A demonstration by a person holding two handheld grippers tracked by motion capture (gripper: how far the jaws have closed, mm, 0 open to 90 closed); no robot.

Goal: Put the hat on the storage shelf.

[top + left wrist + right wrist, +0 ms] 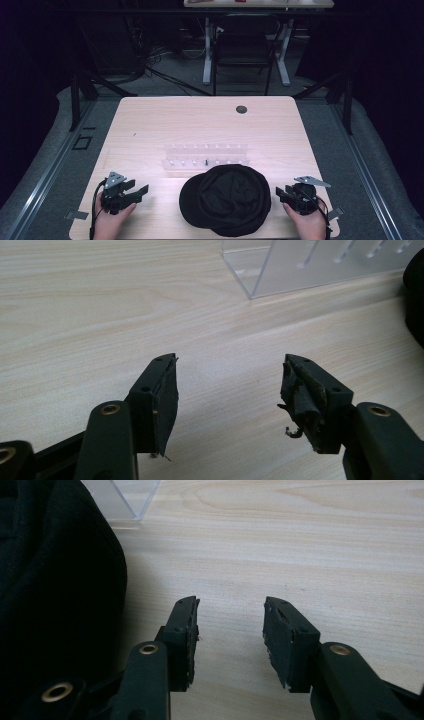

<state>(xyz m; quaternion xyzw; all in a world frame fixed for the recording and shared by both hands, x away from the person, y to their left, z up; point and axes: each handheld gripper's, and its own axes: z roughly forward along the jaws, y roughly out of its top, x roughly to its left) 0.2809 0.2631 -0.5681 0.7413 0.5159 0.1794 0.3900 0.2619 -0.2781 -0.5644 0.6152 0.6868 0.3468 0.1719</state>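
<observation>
Now both claws gaping — left claw [141, 191], right claw [278, 192] — flank black cap [226, 199].

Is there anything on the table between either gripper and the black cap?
Nothing visible. The black cap lies between the left gripper and the right gripper, with bare table on each side. The clear acrylic rack sits behind the cap, off both paths. Both grippers are open and empty.

A pale wood-grain rectangular table [150, 125] carries a black fabric cap [225, 199] at its near edge; just behind it lies a clear acrylic slotted rack [206, 155].
</observation>
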